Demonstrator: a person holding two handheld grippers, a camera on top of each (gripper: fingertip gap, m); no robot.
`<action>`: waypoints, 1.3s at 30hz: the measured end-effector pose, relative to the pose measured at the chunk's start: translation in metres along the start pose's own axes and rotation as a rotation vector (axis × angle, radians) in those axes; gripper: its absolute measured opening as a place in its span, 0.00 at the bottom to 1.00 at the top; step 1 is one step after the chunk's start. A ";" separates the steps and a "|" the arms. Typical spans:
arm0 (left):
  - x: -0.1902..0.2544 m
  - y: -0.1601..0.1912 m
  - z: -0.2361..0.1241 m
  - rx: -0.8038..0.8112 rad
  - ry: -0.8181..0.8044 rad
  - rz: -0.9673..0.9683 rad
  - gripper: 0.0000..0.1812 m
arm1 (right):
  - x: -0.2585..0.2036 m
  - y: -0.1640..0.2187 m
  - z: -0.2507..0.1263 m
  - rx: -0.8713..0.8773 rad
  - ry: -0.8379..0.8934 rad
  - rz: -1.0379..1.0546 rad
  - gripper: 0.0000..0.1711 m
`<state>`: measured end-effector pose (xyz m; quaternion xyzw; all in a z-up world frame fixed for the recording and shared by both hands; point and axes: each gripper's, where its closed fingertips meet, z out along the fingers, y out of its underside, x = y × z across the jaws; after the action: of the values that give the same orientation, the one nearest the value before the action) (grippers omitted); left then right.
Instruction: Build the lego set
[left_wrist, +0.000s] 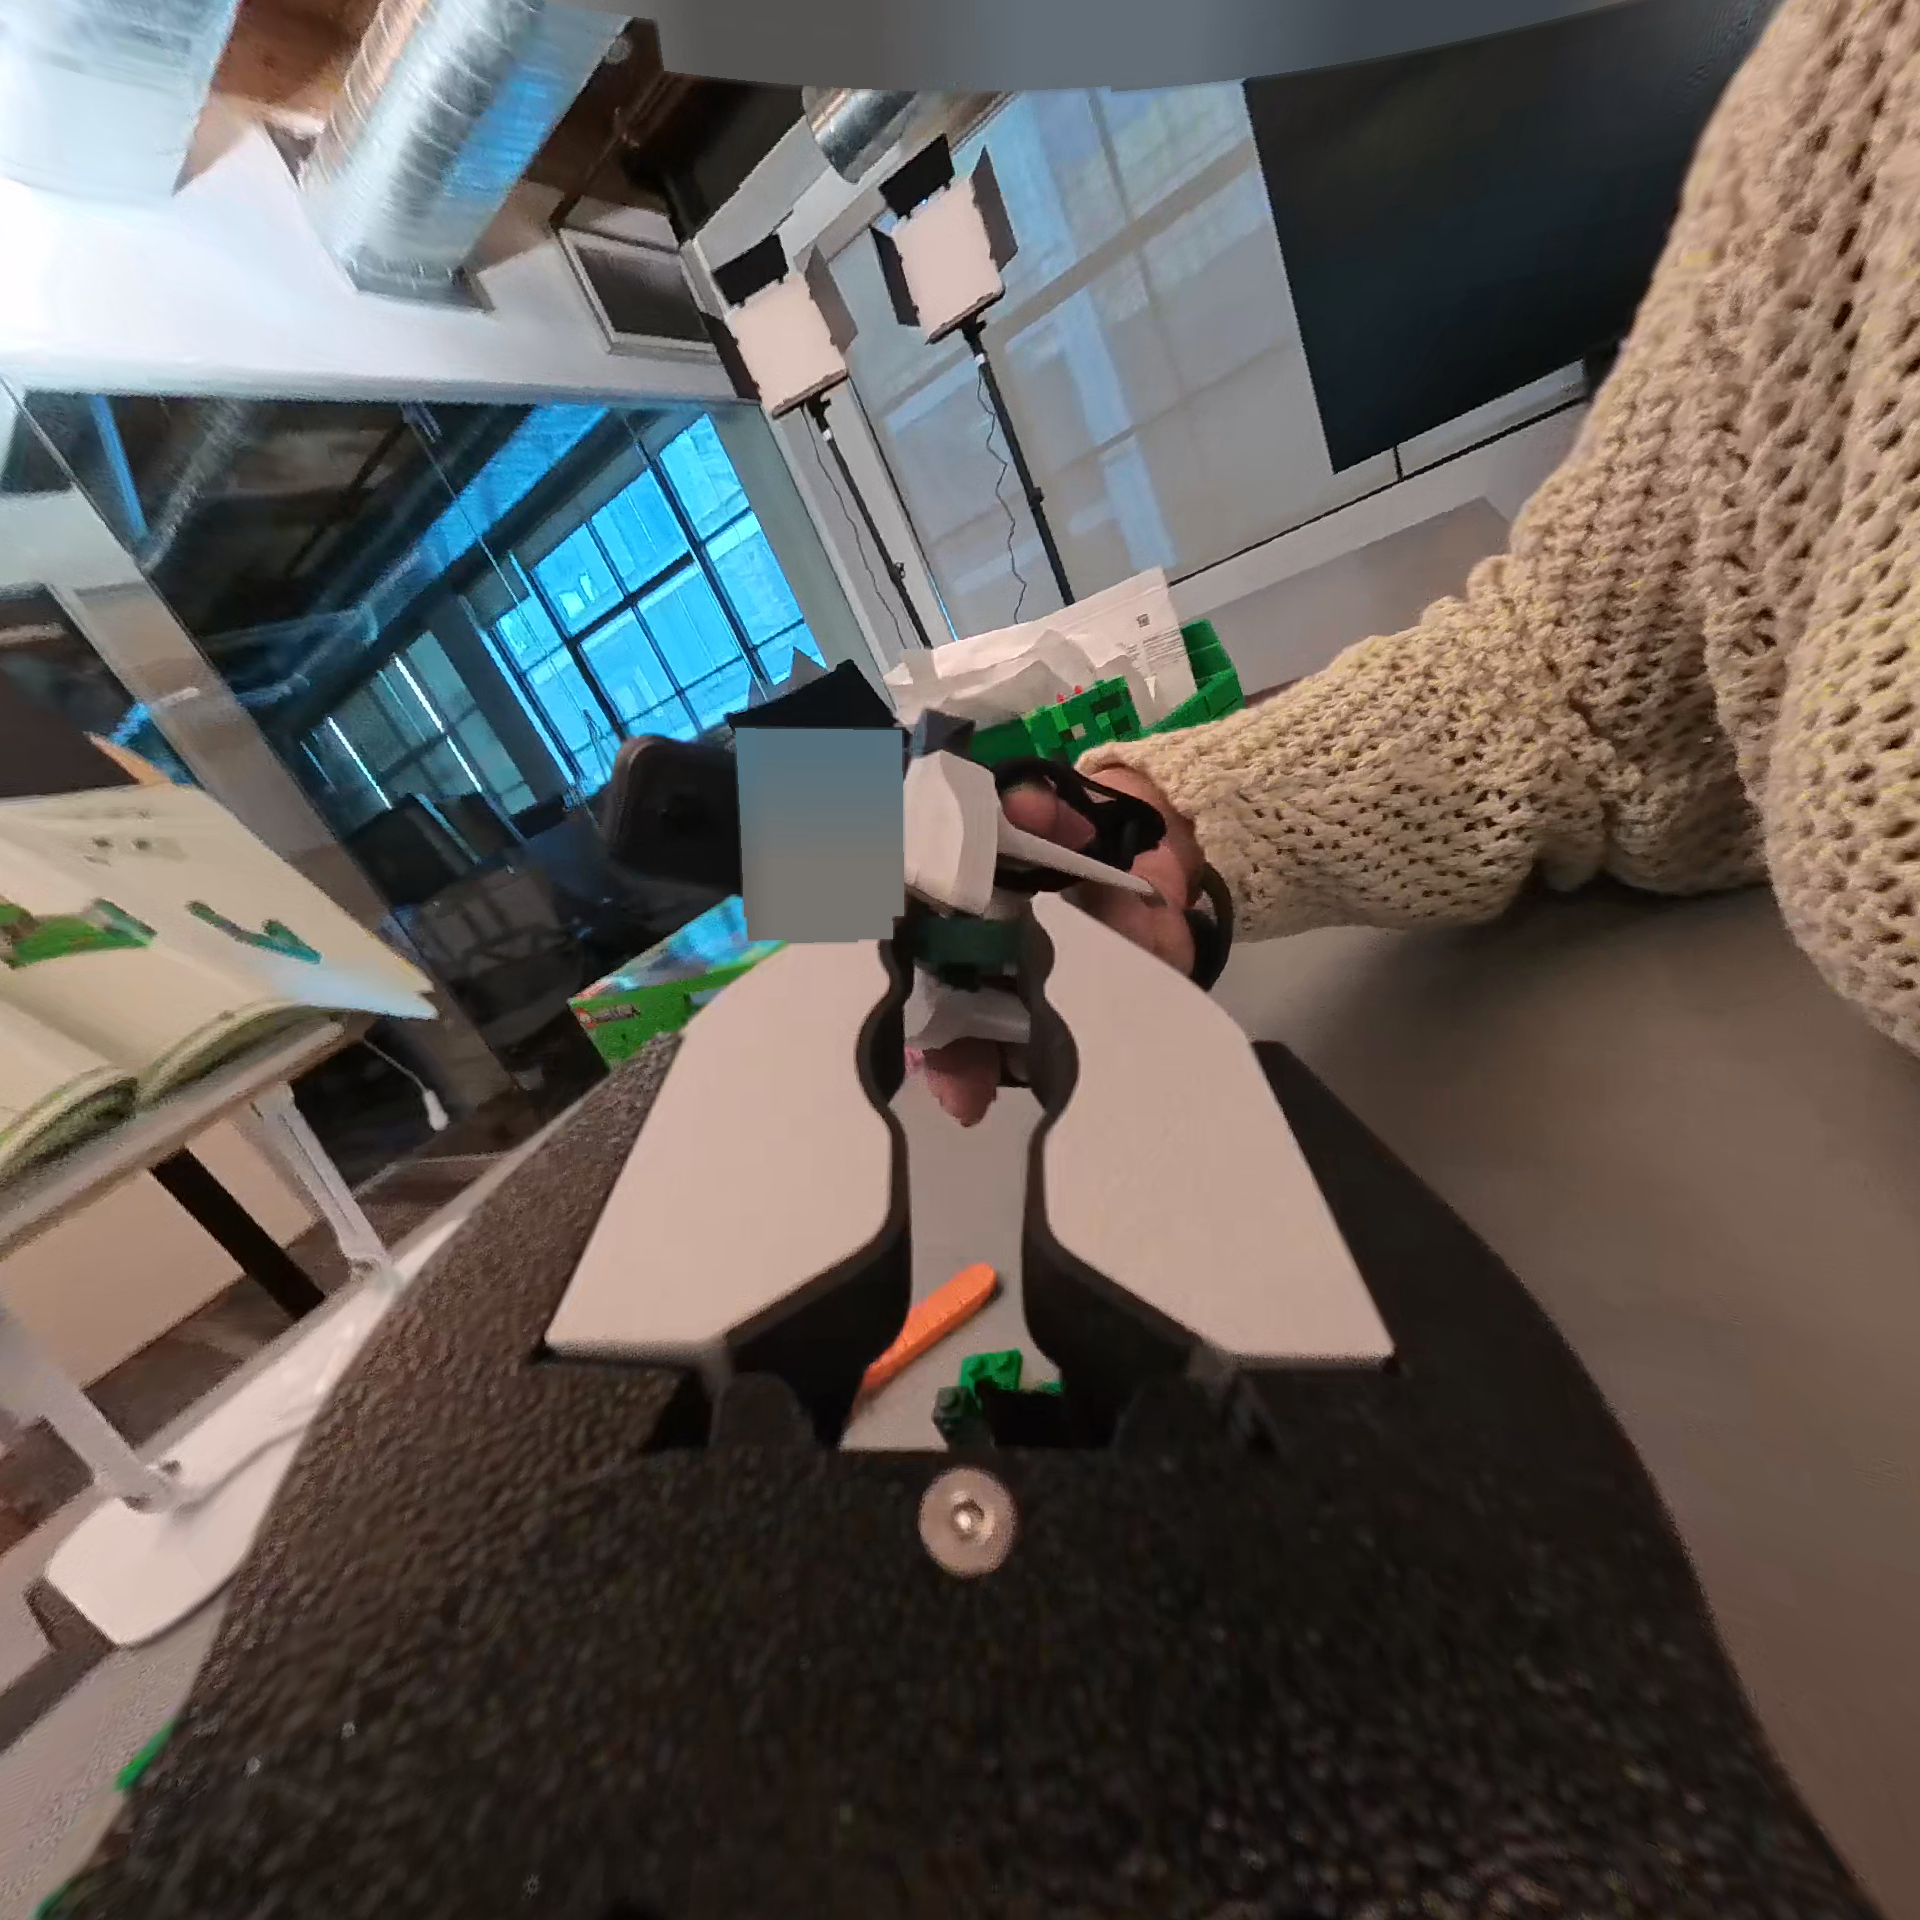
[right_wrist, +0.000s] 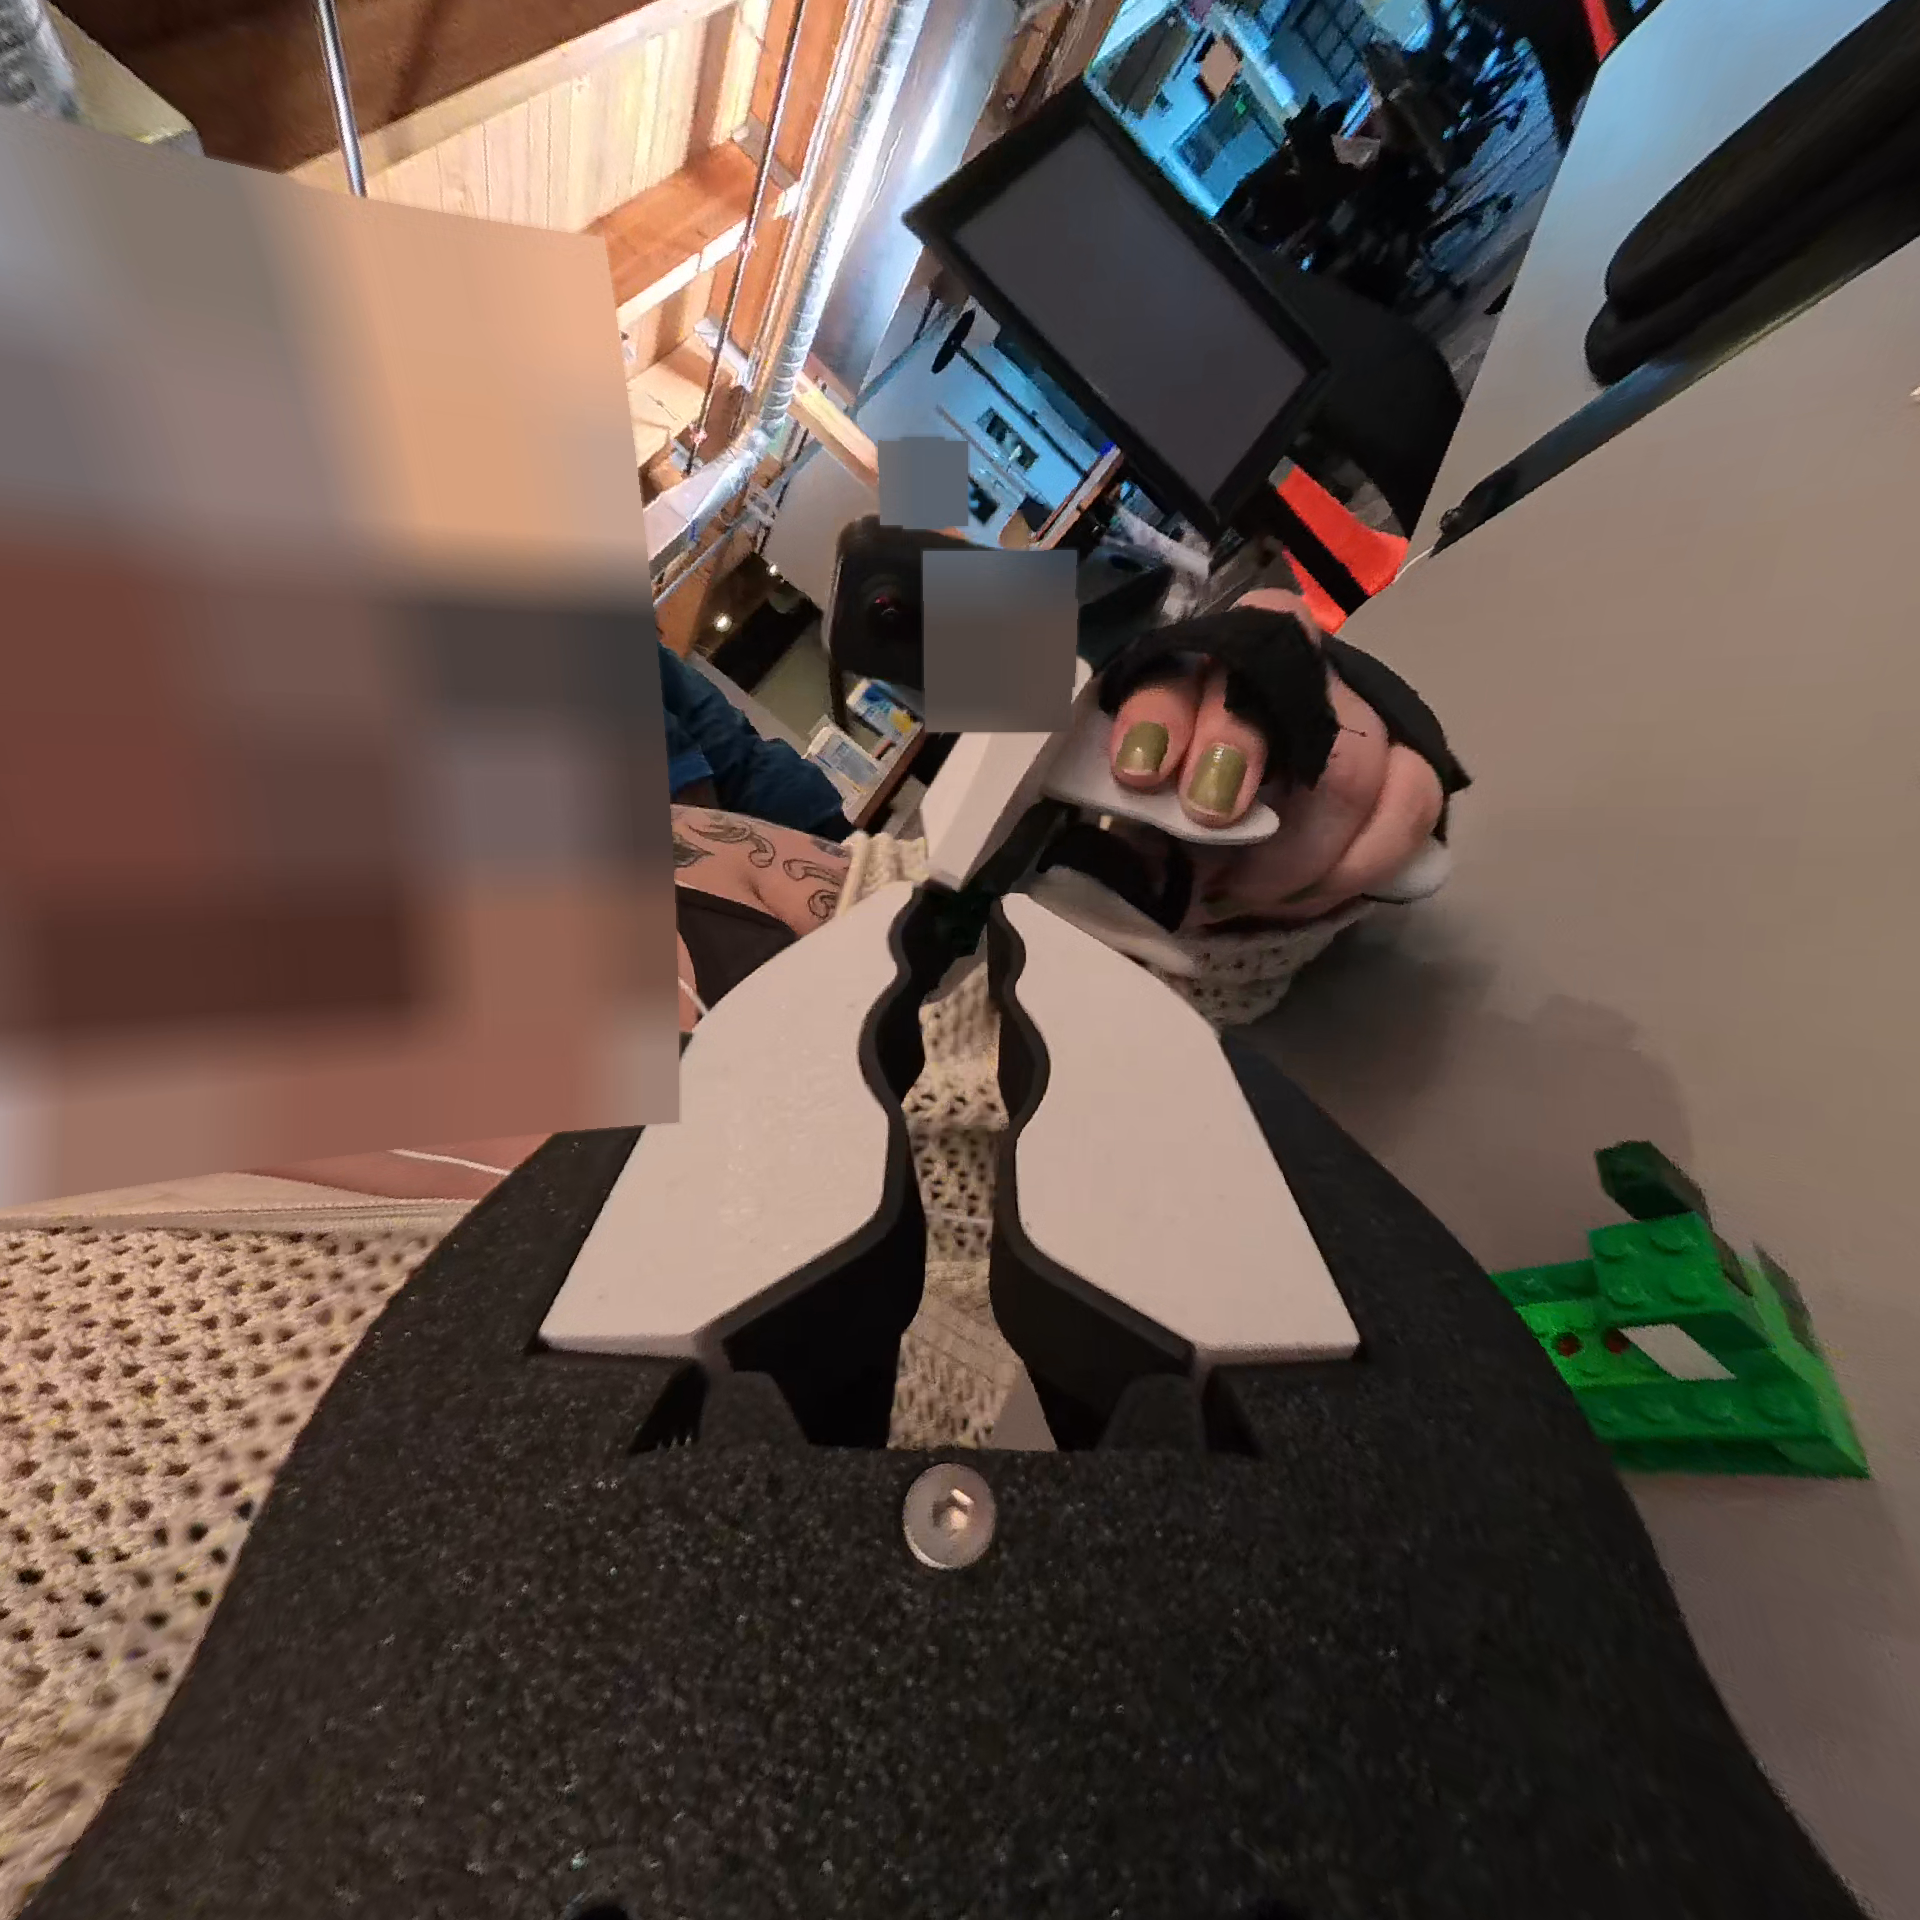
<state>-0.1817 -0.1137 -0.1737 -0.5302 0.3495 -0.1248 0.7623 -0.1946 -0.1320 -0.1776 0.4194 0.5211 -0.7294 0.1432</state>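
Observation:
In the left wrist view my left gripper (left_wrist: 964, 943) is shut on a small dark green lego piece (left_wrist: 966, 938) held in the air above the grey table (left_wrist: 1507, 1143). My right gripper meets it tip to tip from the far side, held by a hand (left_wrist: 1164, 862) in a knit sleeve. In the right wrist view my right gripper (right_wrist: 954, 920) is closed on the same dark green piece (right_wrist: 951, 914), with the left gripper's white handle (right_wrist: 1164, 810) and a hand just beyond. A bright green partial build (right_wrist: 1683, 1351) sits on the table at the right.
An orange lego tool (left_wrist: 935, 1325) and loose green bricks (left_wrist: 982, 1387) lie on the table under my left gripper. A green build (left_wrist: 1081, 727) and white bags (left_wrist: 1049, 644) sit at the back. An open instruction booklet (left_wrist: 156, 935) rests on a stand at the left. A green box (left_wrist: 665, 997) sits beyond. Less than 4 cm separates the two grippers' tips.

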 end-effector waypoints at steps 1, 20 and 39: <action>-0.003 0.004 0.000 -0.019 -0.012 -0.016 0.11 | 0.002 -0.001 -0.002 0.016 0.015 -0.013 0.05; 0.006 0.102 -0.040 -0.540 0.120 -0.415 0.37 | 0.058 0.012 -0.081 0.240 0.819 -0.846 0.05; 0.021 0.097 -0.042 -0.479 0.197 -0.481 0.27 | 0.046 0.006 -0.095 0.380 0.802 -0.852 0.05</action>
<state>-0.2125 -0.1161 -0.2772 -0.7466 0.3061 -0.2657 0.5276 -0.1741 -0.0403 -0.2265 0.4341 0.5170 -0.5879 -0.4456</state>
